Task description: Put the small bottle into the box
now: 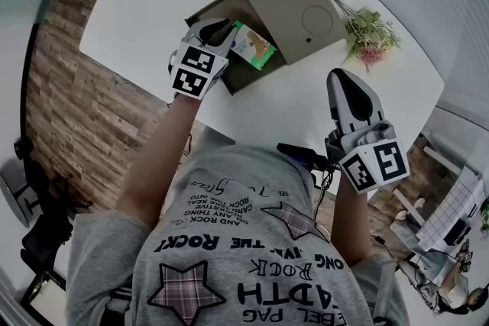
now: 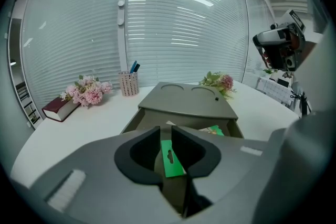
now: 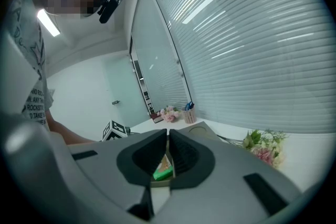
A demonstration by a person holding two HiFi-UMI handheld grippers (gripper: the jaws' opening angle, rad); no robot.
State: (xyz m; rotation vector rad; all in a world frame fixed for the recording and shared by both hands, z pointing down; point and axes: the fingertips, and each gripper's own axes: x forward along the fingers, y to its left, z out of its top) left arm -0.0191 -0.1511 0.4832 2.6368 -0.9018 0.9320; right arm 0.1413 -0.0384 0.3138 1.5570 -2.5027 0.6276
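Note:
An olive-grey box (image 1: 246, 77) lies open on the white round table (image 1: 153, 4), its lid (image 1: 294, 8) slid toward the far right. A green and white package (image 1: 254, 46) sits tilted over the box's open part. My left gripper (image 1: 224, 30) is at the box's near-left rim. In the left gripper view its jaws (image 2: 165, 134) stand narrowly apart and shut on the package's green hang tab (image 2: 169, 160). My right gripper (image 1: 340, 76) hovers over the table to the right of the box, shut and holding nothing. Its view looks past its jaws (image 3: 168, 134) at the package (image 3: 163, 173).
A sprig of flowers (image 1: 367, 34) lies just right of the lid. At the far edge are a pen cup (image 2: 128, 84), pink flowers (image 2: 86, 93) and a dark red book (image 2: 60, 107). The table's near edge runs by the person's torso, with wooden floor to the left.

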